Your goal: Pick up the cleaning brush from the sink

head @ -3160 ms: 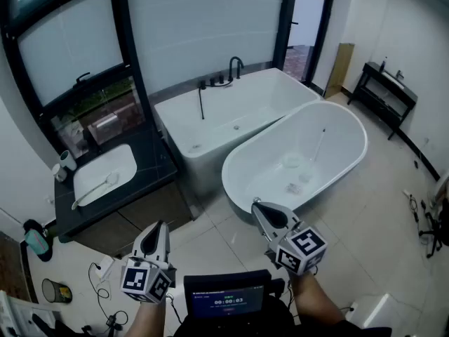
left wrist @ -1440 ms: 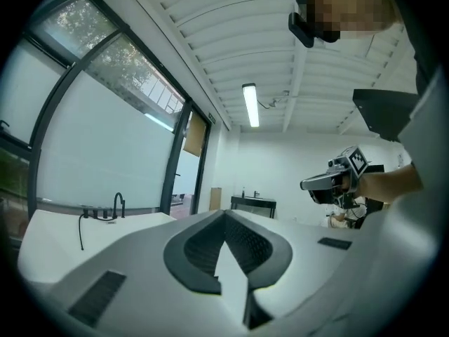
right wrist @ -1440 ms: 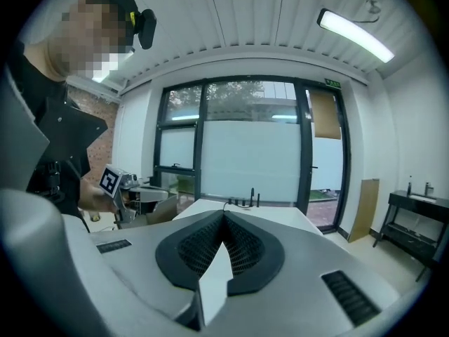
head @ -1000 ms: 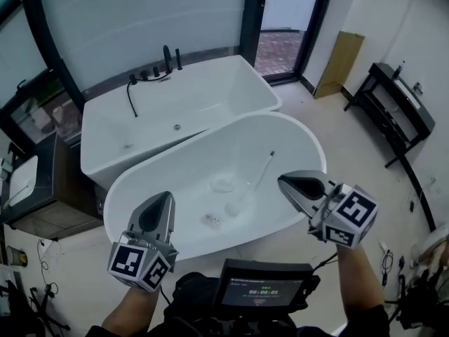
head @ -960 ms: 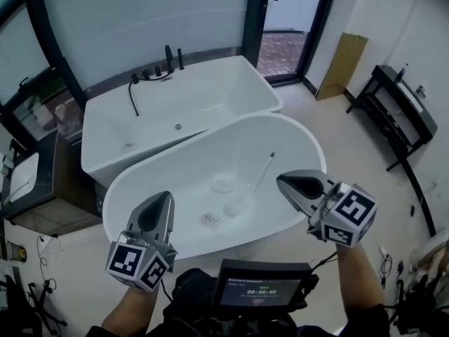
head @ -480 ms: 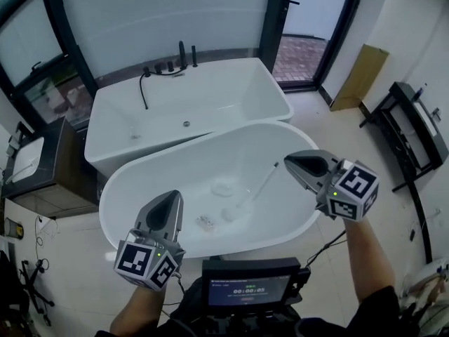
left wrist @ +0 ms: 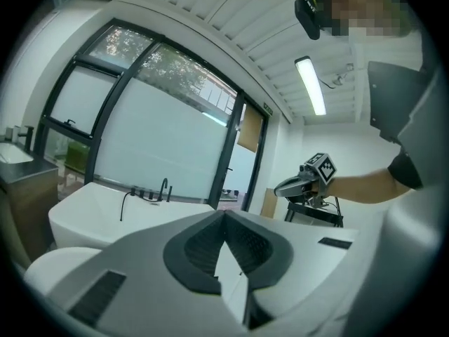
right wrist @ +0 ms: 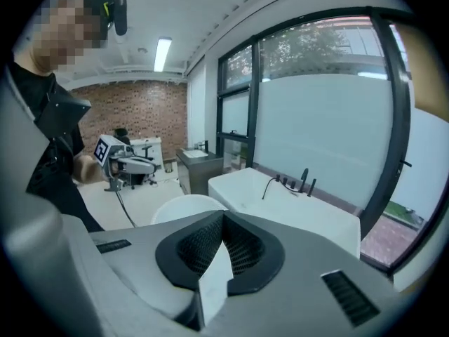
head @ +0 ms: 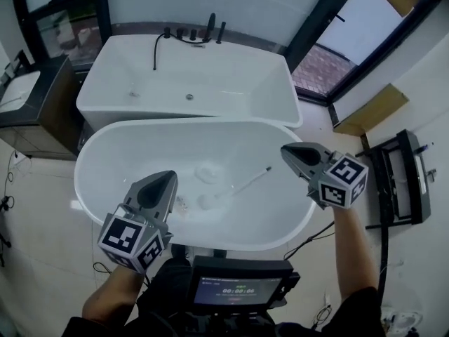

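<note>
our left claw (head: 156, 188), pressed together and empty, hovers over the near rim of the white oval bathtub (head: 126, 153); the white long-handled cleaning brush (head: 240, 184) lies on the tub floor, and our right claw (head: 298, 154), likewise pressed together on nothing, hangs near its handle end. we judge a claw should spread before dropping and pinch the thin handle crosswise. its bristles are too small to make out.

two tubs (head: 235, 72) (head: 123, 156) (white), one brush (head: 240, 185), two grippers (head: 158, 182) (head: 297, 153)
</note>
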`<action>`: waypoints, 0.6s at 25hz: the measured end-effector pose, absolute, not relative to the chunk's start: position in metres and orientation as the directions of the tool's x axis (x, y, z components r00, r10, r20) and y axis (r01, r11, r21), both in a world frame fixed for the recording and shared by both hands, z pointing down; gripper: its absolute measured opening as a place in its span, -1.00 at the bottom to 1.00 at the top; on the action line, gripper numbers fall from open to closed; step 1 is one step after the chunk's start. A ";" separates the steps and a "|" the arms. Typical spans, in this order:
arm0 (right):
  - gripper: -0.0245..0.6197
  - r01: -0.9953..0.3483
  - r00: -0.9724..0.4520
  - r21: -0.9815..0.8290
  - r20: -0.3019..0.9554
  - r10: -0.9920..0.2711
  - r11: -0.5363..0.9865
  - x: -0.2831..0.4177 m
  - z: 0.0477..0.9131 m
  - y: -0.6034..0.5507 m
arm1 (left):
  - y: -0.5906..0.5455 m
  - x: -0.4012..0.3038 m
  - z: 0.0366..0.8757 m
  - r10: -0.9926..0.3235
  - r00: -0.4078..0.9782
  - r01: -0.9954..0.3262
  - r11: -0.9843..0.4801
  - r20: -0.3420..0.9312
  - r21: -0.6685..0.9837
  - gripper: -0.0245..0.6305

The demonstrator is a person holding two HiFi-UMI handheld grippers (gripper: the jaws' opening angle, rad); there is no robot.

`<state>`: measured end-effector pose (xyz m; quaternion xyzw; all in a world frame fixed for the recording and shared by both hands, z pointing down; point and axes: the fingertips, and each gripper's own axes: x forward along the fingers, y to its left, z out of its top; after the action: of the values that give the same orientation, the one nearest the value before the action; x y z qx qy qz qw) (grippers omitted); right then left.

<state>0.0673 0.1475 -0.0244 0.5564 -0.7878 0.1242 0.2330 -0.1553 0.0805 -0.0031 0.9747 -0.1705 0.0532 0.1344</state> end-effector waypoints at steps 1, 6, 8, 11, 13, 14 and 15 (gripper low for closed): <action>-0.91 -0.924 -0.281 0.078 0.526 -0.803 0.374 0.074 -0.016 0.140 | 0.076 -0.149 0.005 -0.343 0.924 -0.377 -0.889 0.166 0.259 -0.92; -0.91 -0.845 -0.368 0.074 0.639 -0.675 0.530 0.103 0.036 0.115 | 0.078 -0.101 0.052 -0.412 0.868 -0.488 -0.812 0.276 0.320 -0.92; -0.91 -0.801 -0.412 0.053 0.675 -0.613 0.597 0.115 0.057 0.113 | 0.086 -0.079 0.066 -0.436 0.846 -0.525 -0.781 0.307 0.338 -0.91; -0.75 -0.699 -0.460 0.061 0.725 -0.513 0.713 0.133 0.091 0.107 | 0.093 -0.047 0.090 -0.468 0.811 -0.579 -0.723 0.350 0.377 -0.91; -0.75 -0.635 -0.479 0.056 0.754 -0.450 0.770 0.144 0.119 0.100 | 0.092 -0.029 0.110 -0.482 0.790 -0.609 -0.685 0.379 0.400 -0.91; -0.75 -0.612 -0.486 0.043 0.767 -0.418 0.790 0.150 0.135 0.097 | 0.090 -0.022 0.120 -0.491 0.779 -0.625 -0.663 0.391 0.412 -0.91; -0.75 -0.593 -0.494 0.023 0.780 -0.385 0.805 0.153 0.153 0.093 | 0.086 -0.017 0.130 -0.501 0.766 -0.641 -0.642 0.402 0.421 -0.91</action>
<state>0.1535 0.0932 0.1533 0.2859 -0.8550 0.1251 0.4141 -0.0166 0.0860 0.1300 0.8975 -0.3180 0.1252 0.2789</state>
